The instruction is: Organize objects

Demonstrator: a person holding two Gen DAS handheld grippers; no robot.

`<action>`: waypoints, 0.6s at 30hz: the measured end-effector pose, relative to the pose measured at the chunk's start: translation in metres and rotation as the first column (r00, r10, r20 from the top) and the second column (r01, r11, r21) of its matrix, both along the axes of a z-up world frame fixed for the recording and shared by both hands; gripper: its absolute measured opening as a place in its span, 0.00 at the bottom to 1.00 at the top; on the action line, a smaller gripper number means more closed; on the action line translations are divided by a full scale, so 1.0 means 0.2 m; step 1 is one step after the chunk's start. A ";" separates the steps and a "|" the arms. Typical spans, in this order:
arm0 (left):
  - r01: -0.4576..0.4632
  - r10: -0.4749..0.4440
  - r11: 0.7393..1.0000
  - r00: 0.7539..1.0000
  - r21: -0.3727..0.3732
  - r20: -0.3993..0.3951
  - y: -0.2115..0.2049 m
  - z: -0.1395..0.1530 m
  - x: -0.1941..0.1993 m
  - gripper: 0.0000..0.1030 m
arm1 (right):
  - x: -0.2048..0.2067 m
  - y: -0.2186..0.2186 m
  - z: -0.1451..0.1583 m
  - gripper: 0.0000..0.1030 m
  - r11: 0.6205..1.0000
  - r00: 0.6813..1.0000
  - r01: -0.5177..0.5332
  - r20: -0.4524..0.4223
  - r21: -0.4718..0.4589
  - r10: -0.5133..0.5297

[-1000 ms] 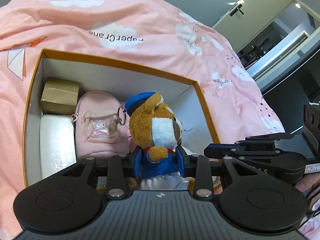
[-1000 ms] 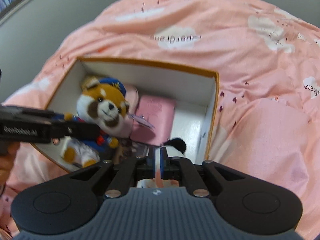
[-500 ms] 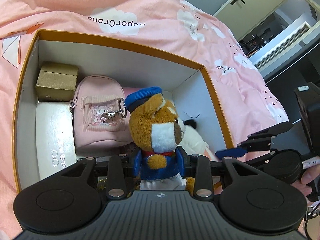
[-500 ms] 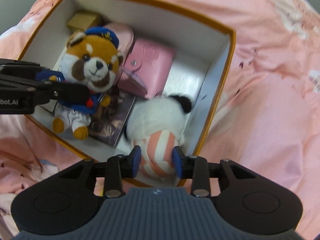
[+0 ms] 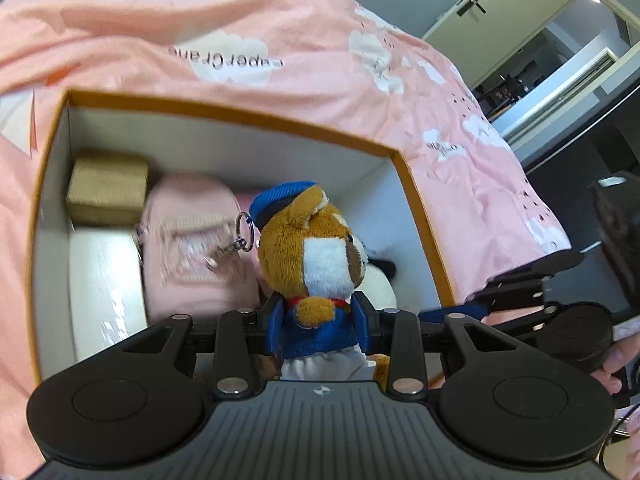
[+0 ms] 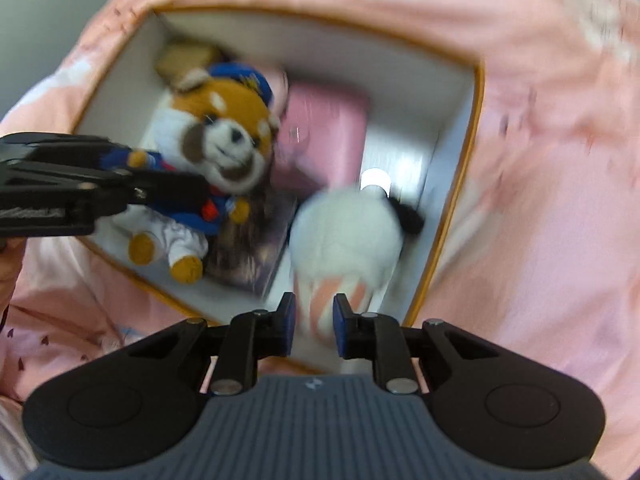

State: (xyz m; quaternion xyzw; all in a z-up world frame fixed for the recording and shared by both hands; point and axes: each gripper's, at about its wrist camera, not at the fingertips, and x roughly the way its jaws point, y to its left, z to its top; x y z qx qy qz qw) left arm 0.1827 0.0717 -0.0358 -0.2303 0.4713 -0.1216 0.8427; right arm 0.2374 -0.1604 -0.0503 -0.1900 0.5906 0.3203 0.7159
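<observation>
Since the left gripper (image 5: 320,322) is clamped around the red panda plush (image 5: 316,264) at its blue jacket and holds it above the near left part of the box (image 5: 420,216), a careless drop could leave it perched on the box's near edge or knock it into the pink backpack (image 5: 192,256) just behind it, I reckon. The right gripper (image 6: 314,324) has its jaws parted with nothing between them, right at the striped end of the white plush (image 6: 344,248) lying along the box's right wall, so it might snag that one if it closes. Count in the box: two plush toys, one pink backpack, one pink wallet (image 6: 324,128), one gold box (image 5: 106,194) in the far left corner, one white case (image 5: 104,284) by the left wall, one dark booklet (image 6: 252,256), blurry though
</observation>
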 end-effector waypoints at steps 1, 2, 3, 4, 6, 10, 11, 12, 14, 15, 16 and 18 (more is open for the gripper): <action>-0.004 0.004 1.000 1.000 0.013 0.005 0.00 0.01 0.01 0.39 | 0.01 0.01 0.02 0.21 1.000 0.999 -0.014 0.048 0.020 0.013; -0.007 0.007 1.000 1.000 0.024 0.013 0.00 0.03 0.02 0.39 | 0.02 0.02 0.04 0.21 0.999 0.997 -0.015 0.078 0.030 0.013; -0.007 0.007 0.999 1.000 0.031 0.022 0.00 0.04 0.03 0.39 | 0.04 0.03 0.04 0.21 0.999 0.993 -0.013 0.116 0.045 0.007; -0.008 0.007 0.999 1.000 0.036 0.029 0.01 0.05 0.04 0.39 | 0.06 0.04 0.04 0.21 0.998 0.988 -0.020 0.153 0.053 0.012; -0.010 0.008 0.999 0.999 0.054 0.044 0.01 0.08 0.07 0.39 | 0.11 0.08 0.01 0.20 0.999 0.977 -0.037 0.211 0.029 0.030; -0.023 0.015 0.995 0.997 0.102 0.079 0.01 0.11 0.13 0.39 | 0.21 0.18 -0.11 0.14 0.995 0.966 -0.087 0.241 -0.039 0.094; -0.026 0.017 0.994 0.996 0.106 0.084 0.01 0.12 0.14 0.39 | 0.23 0.20 -0.16 0.13 0.994 0.965 -0.095 0.240 -0.062 0.107; -0.027 0.018 0.994 0.996 0.107 0.084 0.02 0.11 0.16 0.39 | 0.25 0.21 -0.19 0.12 0.991 0.964 -0.103 0.238 -0.083 0.120; -0.028 0.020 0.994 0.996 0.104 0.082 0.03 0.11 0.19 0.39 | 0.27 0.25 -0.27 0.08 0.984 0.958 -0.122 0.242 -0.131 0.151; -0.024 0.017 0.995 0.997 0.097 0.078 0.04 0.10 0.21 0.39 | 0.28 0.27 -0.29 0.08 0.979 0.956 -0.133 0.242 -0.152 0.167; -0.020 0.013 0.996 0.997 0.087 0.073 0.04 0.10 0.22 0.39 | 0.28 0.29 -0.31 0.08 0.975 0.954 -0.142 0.240 -0.171 0.181; -0.011 0.006 0.997 0.998 0.075 0.066 0.05 0.08 0.24 0.39 | 0.28 0.30 -0.36 0.08 0.967 0.954 -0.151 0.226 -0.205 0.197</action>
